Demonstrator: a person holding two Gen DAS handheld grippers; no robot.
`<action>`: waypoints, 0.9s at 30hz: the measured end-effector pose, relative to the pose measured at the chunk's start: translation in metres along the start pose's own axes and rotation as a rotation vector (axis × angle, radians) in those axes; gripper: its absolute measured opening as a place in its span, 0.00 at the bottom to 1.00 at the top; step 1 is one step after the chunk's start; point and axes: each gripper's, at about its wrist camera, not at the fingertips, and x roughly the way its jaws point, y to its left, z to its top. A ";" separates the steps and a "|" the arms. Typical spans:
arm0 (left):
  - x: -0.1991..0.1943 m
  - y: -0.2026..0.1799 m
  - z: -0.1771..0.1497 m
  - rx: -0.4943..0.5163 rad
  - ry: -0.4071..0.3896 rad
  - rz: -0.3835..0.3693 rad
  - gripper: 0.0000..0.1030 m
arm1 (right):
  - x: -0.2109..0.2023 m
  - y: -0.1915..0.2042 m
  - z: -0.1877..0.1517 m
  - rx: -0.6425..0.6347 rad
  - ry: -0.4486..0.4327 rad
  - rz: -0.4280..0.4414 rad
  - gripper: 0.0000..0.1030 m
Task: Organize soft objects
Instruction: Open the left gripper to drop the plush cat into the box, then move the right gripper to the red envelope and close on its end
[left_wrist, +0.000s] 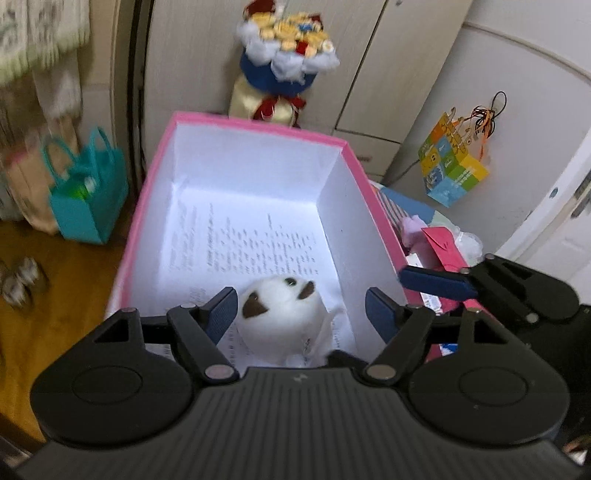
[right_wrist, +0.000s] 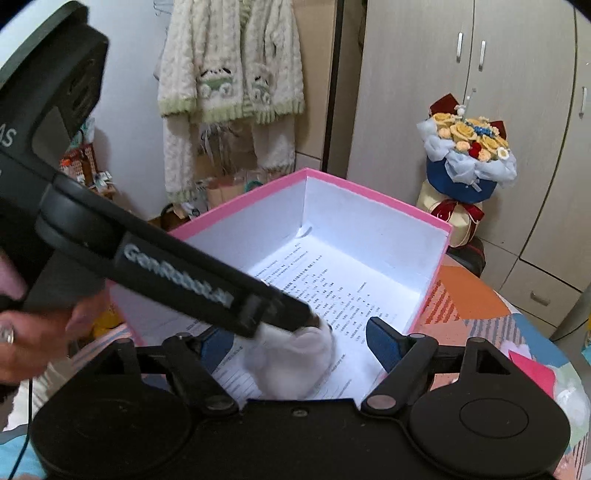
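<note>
Both claws are hanging spread wide over the pink box (left_wrist: 155, 177): left gripper (left_wrist: 301, 314) straddling the white plush toy (left_wrist: 280, 314) without touching, right gripper (right_wrist: 301, 343) beside it; toy is lying on printed paper (left_wrist: 243, 240) inside

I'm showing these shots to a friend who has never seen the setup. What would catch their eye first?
Probably the pink box with its white inside, open in the middle of both views. On the printed paper lining its floor sits a white plush toy with dark patches, between the spread fingers of the left claw. Behind the box, against the cupboards, stands a flower bouquet in blue wrapping.
</note>
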 end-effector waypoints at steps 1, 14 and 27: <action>-0.007 -0.003 0.000 0.016 -0.008 0.009 0.73 | -0.005 0.000 -0.001 0.001 -0.005 -0.001 0.80; -0.099 -0.040 -0.019 0.165 -0.123 0.047 0.76 | -0.077 0.003 -0.002 0.010 -0.046 -0.020 0.80; -0.164 -0.085 -0.091 0.415 -0.215 0.062 0.82 | -0.142 0.035 -0.034 -0.058 -0.060 -0.052 0.80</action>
